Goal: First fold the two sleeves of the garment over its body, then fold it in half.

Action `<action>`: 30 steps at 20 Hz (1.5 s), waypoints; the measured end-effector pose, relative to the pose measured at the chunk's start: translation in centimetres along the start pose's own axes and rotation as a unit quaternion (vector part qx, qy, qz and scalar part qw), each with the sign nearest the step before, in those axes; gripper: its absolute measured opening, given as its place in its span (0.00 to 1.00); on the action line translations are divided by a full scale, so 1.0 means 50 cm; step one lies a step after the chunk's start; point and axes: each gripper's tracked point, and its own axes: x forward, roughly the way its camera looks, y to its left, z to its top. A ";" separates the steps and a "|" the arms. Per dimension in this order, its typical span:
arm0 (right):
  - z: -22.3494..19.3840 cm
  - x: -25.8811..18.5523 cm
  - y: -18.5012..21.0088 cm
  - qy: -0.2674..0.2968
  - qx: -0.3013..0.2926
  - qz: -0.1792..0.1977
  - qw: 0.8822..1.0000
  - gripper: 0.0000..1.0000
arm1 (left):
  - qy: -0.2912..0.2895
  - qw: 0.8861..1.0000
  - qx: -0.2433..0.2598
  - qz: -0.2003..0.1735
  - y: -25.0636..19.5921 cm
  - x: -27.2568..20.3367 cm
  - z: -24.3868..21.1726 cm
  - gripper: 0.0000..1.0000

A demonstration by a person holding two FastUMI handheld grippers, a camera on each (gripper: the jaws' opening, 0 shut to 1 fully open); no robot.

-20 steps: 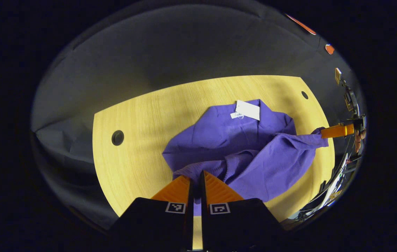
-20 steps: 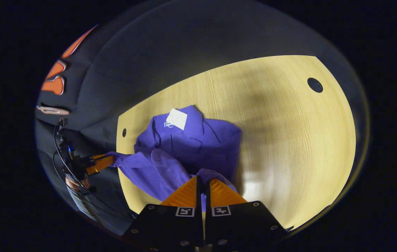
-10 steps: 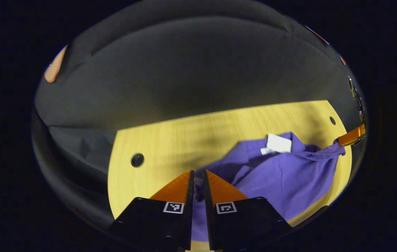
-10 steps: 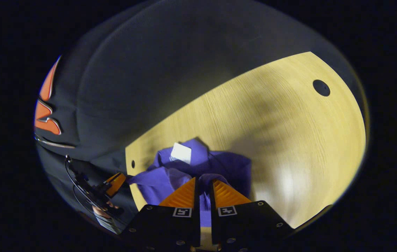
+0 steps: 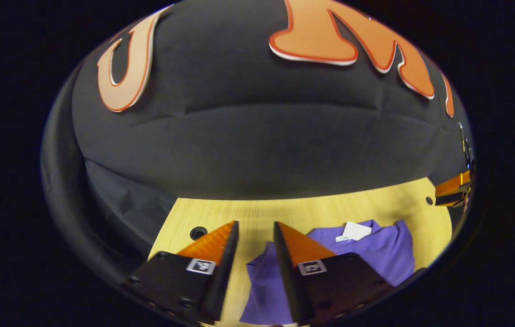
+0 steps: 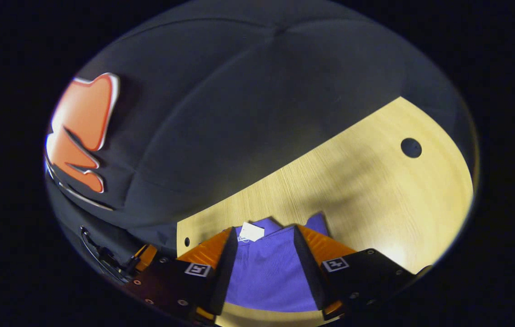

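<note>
The bench (image 6: 375,190) is a light wood-grain surface with round cable holes (image 6: 411,147) near its far corners; it stands against the black cloth booth wall (image 5: 257,136).

The garment (image 6: 264,272) is purple and lies flat on the bench near its front edge. In the right gripper view a ribbed layer of fabric lies over the top of it. The collar end points toward the booth wall.

A white tag (image 5: 356,230) rests at the collar, on top of the fabric.

The left gripper (image 5: 253,229) is above the bench at the garment's left edge. Its fingers (image 5: 302,243) are spread apart with a clear gap between them and hold nothing; bare bench and the edge of the garment show through the gap.

The right gripper (image 6: 264,234) is above the garment. Its fingers (image 6: 323,247) are wide apart and hold nothing; the fabric lies flat between them. This gripper also appears at the far right edge of the left gripper view.
</note>
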 end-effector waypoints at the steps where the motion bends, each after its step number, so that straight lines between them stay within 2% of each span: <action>1: -0.005 -0.017 0.005 -0.011 -0.013 -0.005 1.000 0.84 | 0.002 1.000 -0.003 -0.011 -0.018 -0.004 -0.008 0.72; 2: -0.011 -0.035 0.011 -0.021 -0.029 -0.010 0.999 0.88 | -0.004 1.000 -0.010 -0.010 -0.020 -0.014 -0.012 0.85; 3: -0.018 -0.054 0.017 -0.032 -0.046 -0.016 0.998 0.95 | -0.013 1.000 -0.014 -0.014 -0.019 -0.026 -0.003 0.92; 7: -0.048 -0.134 0.088 -0.084 -0.116 -0.007 0.990 0.97 | -0.060 0.997 -0.027 -0.032 -0.022 -0.109 0.037 0.93; 8: -0.052 -0.150 0.110 -0.098 -0.128 0.002 0.987 0.97 | -0.070 0.997 -0.029 -0.034 -0.030 -0.128 0.039 0.98; 9: -0.058 -0.167 0.131 -0.109 -0.139 0.008 0.984 0.97 | -0.083 0.996 -0.033 -0.029 -0.025 -0.150 0.043 0.98; 11: -0.062 -0.221 0.181 -0.149 -0.156 0.019 0.976 0.97 | -0.109 0.992 -0.040 -0.042 -0.024 -0.216 0.053 0.98; 14: -0.047 -0.288 0.244 -0.216 -0.182 0.040 0.958 0.97 | -0.148 0.986 -0.047 -0.055 -0.025 -0.294 0.073 0.98; 17: -0.037 -0.343 0.275 -0.271 -0.204 0.024 0.940 0.96 | -0.182 0.979 -0.061 -0.069 -0.028 -0.363 0.086 0.99; 18: -0.037 -0.358 0.281 -0.285 -0.212 0.018 0.935 1.00 | -0.201 0.975 -0.066 -0.074 -0.026 -0.387 0.090 0.98; 19: -0.046 -0.383 0.287 -0.303 -0.228 0.009 0.925 0.96 | -0.219 0.970 -0.071 -0.076 -0.024 -0.413 0.095 0.98; 20: -0.053 -0.388 0.296 -0.310 -0.242 0.003 0.920 1.00 | -0.226 0.968 -0.074 -0.078 -0.026 -0.431 0.093 0.98; 22: -0.067 -0.408 0.307 -0.330 -0.264 -0.014 0.906 0.97 | -0.239 0.965 -0.075 -0.080 -0.029 -0.458 0.087 0.98; 24: -0.094 -0.432 0.336 -0.359 -0.292 -0.015 0.886 0.97 | -0.248 0.963 -0.071 -0.079 -0.029 -0.476 0.075 0.98; 25: -0.117 -0.446 0.348 -0.373 -0.316 -0.023 0.872 0.97 | -0.253 0.961 -0.070 -0.081 -0.036 -0.485 0.066 0.98; 26: -0.144 -0.452 0.362 -0.375 -0.329 -0.024 0.866 1.00 | -0.271 0.957 -0.063 -0.088 -0.047 -0.508 0.051 0.98; 27: -0.164 -0.451 0.370 -0.371 -0.333 -0.014 0.867 0.96 | -0.283 0.954 -0.052 -0.084 -0.048 -0.523 0.047 0.98; 30: -0.207 -0.429 0.367 -0.350 -0.342 -0.011 0.872 0.96 | -0.294 0.953 -0.029 -0.073 -0.057 -0.542 0.022 0.98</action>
